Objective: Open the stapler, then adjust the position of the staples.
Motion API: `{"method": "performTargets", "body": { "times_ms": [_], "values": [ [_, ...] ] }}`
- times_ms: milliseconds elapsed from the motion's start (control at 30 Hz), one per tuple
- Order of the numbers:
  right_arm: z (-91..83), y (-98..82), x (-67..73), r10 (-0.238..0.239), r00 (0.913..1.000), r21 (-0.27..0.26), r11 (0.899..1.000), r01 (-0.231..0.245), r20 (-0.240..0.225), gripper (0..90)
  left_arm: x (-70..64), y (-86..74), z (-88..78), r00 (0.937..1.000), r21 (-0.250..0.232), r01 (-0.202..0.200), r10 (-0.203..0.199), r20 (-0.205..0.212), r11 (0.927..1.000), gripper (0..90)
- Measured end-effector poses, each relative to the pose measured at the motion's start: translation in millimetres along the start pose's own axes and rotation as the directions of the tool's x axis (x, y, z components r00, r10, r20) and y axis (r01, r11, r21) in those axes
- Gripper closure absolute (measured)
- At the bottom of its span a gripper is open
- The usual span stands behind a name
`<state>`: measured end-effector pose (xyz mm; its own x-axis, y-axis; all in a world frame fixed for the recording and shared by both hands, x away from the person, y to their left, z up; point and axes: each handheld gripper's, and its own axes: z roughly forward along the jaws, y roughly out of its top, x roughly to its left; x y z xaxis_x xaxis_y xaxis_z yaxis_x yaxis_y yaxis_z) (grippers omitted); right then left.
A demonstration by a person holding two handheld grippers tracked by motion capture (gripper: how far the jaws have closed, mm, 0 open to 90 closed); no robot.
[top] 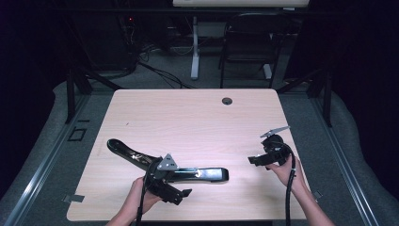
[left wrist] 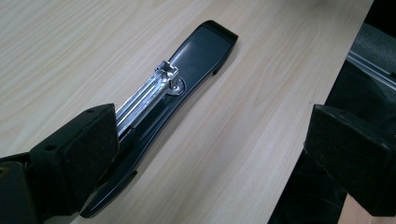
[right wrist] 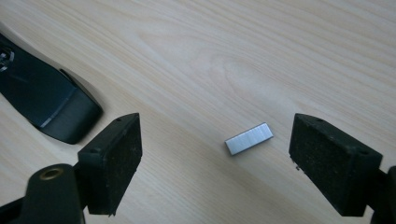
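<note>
Stapler (left wrist: 187,70) open — staple strip (right wrist: 249,138) between right gripper (right wrist: 233,158) pads

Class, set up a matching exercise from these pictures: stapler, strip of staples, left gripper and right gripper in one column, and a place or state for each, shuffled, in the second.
1 stapler
2 strip of staples
3 left gripper
4 right gripper

A jaws open, staples lying between them
B opened out flat, metal track showing
C small and silver, flat on the table
D jaws open, beside the stapler

Pairs: 1-B, 2-C, 3-D, 4-A
</note>
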<state>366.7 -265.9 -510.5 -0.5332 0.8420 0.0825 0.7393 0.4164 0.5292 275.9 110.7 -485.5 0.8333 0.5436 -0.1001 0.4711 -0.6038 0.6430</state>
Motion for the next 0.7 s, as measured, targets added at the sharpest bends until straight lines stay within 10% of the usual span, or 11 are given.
{"method": "performTargets", "body": {
  "times_ms": [367, 700],
  "values": [
    [12.4, 10.1, -13.8, -0.039, 0.9992, 0.068, 0.997, 0.038, 0.011, 23.9, 3.5, 1.1, 3.7, 0.9999, 0.007, 0.009, -0.009, 0.013, 0.9999, 3.0],
    [23.1, 14.2, -13.9, 0.024, 0.9979, 0.116, 0.993, -0.031, 0.061, 32.9, 2.1, 2.8, 6.9, 0.9997, 0.017, 0.004, -0.004, 0.022, 0.9998, 3.2]
  ]
}}
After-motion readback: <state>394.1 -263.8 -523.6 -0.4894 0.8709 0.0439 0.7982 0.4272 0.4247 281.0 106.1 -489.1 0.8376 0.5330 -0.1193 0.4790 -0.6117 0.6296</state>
